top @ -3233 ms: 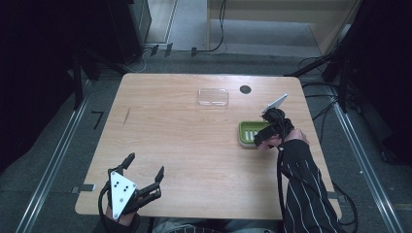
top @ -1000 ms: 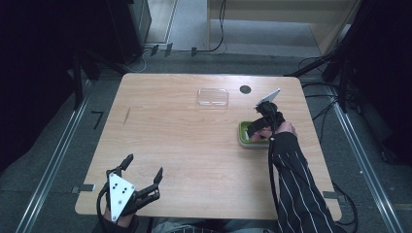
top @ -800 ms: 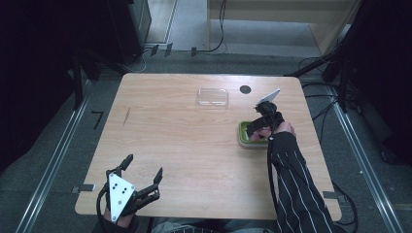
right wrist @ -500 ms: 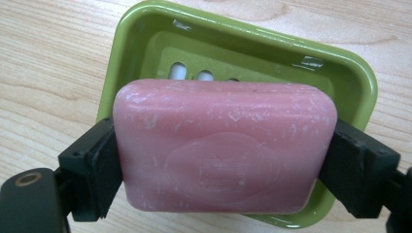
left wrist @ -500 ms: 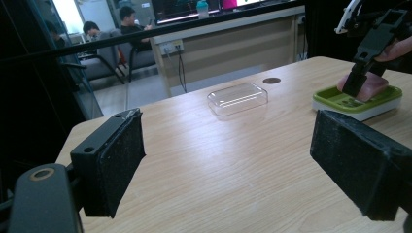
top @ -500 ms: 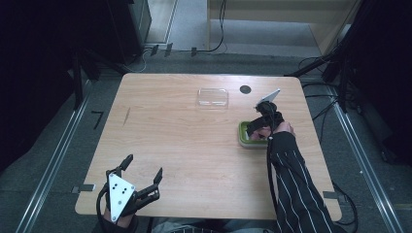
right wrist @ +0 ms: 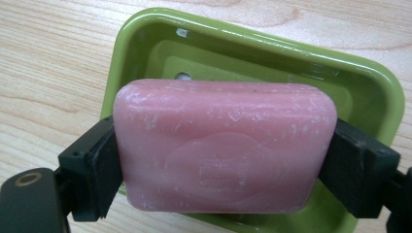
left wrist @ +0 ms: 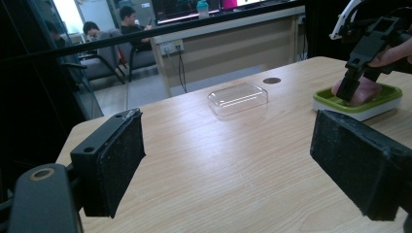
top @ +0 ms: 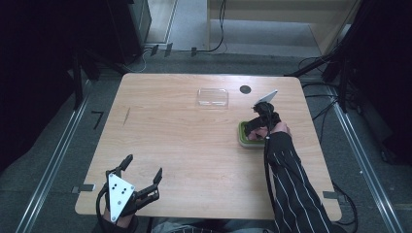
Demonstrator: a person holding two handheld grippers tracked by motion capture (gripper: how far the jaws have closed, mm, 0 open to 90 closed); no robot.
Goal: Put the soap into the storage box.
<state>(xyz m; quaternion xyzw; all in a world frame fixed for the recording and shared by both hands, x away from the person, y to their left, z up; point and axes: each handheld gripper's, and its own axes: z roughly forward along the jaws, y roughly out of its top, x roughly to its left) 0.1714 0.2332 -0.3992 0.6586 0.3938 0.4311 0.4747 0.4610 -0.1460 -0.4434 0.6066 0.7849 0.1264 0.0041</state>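
Right gripper (right wrist: pixel 223 165) is pinching the pink soap (right wrist: pixel 224 145) by its ends, right over the green dish (right wrist: pixel 272 68) — its own view shows the grip. Left gripper (top: pixel 141 177) sits spread wide, well away from the dish, near a clear lid (left wrist: pixel 238 98).

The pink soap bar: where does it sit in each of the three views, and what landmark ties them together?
High view: the soap bar is barely visible at right of centre, under the right gripper.
Left gripper view: far right, in the green dish.
Right gripper view: centre, clamped between the fingers.
Shared landmark: the green dish, under the soap in every view.
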